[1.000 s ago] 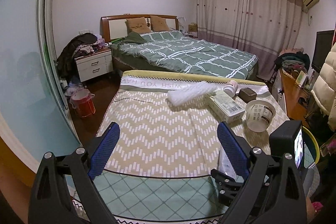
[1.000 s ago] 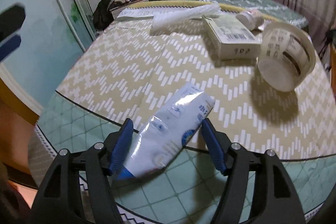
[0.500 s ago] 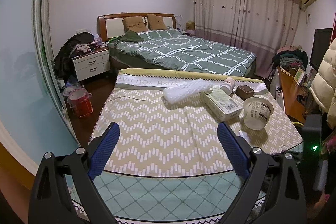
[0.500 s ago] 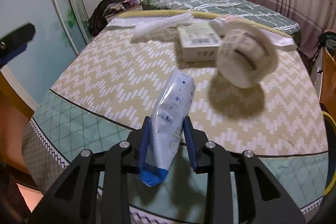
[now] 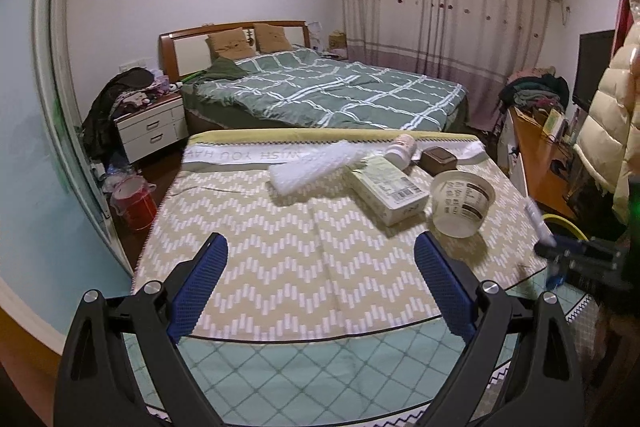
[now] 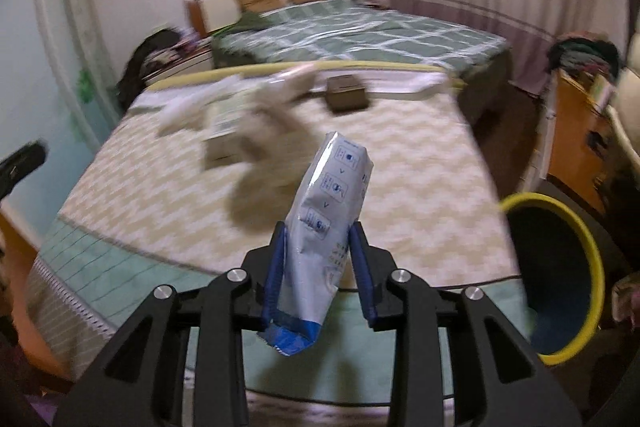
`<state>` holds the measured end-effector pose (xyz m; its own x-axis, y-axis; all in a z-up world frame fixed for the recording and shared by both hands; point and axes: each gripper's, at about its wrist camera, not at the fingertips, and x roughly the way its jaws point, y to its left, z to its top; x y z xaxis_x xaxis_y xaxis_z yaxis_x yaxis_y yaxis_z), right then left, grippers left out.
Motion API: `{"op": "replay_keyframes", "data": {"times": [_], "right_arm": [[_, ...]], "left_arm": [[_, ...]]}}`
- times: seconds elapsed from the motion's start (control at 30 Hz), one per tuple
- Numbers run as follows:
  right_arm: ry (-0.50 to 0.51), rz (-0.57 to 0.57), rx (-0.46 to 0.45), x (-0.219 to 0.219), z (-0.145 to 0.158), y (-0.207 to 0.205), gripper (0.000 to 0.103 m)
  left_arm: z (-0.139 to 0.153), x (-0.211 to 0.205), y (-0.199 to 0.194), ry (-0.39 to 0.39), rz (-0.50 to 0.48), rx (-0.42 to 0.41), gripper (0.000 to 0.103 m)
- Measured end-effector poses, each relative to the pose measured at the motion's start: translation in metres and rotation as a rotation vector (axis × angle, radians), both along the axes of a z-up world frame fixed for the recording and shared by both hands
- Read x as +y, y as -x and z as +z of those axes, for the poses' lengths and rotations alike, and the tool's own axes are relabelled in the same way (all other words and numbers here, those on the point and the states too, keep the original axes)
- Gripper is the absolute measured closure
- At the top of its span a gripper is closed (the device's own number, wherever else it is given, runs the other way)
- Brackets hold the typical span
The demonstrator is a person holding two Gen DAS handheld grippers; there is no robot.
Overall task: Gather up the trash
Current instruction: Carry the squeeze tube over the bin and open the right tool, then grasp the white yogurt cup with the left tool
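My right gripper (image 6: 320, 251) is shut on a silver and blue foil pouch (image 6: 332, 219) and holds it upright above the table's near right corner. A yellow-rimmed bin (image 6: 560, 267) stands on the floor just to its right. My left gripper (image 5: 320, 275) is open and empty above the near edge of the table. On the table lie a plastic cup (image 5: 462, 203), a green-white carton (image 5: 386, 187), a white bubble-wrap piece (image 5: 312, 167), a small white bottle (image 5: 402, 149) and a brown box (image 5: 438, 159). The right gripper with the pouch also shows in the left wrist view (image 5: 560, 255).
The table (image 5: 280, 259) has a zigzag-patterned cloth. A bed (image 5: 332, 95) stands behind it. A white nightstand (image 5: 150, 131) and a red bucket (image 5: 134, 203) are at the left. A wooden desk (image 5: 536, 155) with clutter and a cream coat (image 5: 608, 123) are at the right.
My right gripper closed on the pouch, lifted it off the table and swung right towards the yellow-rimmed bin. The left gripper stayed open and drew back a little.
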<state>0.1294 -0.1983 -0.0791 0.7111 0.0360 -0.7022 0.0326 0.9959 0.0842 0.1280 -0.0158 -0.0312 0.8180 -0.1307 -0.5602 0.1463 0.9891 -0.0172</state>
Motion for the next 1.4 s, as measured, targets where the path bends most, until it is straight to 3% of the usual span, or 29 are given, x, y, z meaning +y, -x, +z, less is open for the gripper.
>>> {"op": "replay_keyframes", "data": {"times": [0.33, 0.57, 0.67, 1.0, 1.4], "right_arm": [[0.001, -0.322, 0.050, -0.122, -0.024, 0.003, 0.070], [-0.010, -0.446, 0.081, -0.167, -0.040, 0.009, 0.066], [-0.019, -0.478, 0.067, -0.172, -0.040, 0.011, 0.053], [-0.023, -0.455, 0.011, -0.158, -0.036, 0.009, 0.052], [-0.026, -0.434, 0.008, -0.148, -0.037, 0.003, 0.052]], "left_arm": [[-0.008, -0.048, -0.021, -0.022, -0.108, 0.033, 0.010], [-0.017, -0.093, -0.039, -0.039, -0.214, 0.073, 0.010], [-0.021, -0.111, -0.046, -0.044, -0.258, 0.091, 0.010], [-0.036, -0.156, -0.070, -0.089, -0.340, 0.143, 0.010], [-0.060, -0.182, -0.122, -0.184, -0.358, 0.191, 0.010]]}}
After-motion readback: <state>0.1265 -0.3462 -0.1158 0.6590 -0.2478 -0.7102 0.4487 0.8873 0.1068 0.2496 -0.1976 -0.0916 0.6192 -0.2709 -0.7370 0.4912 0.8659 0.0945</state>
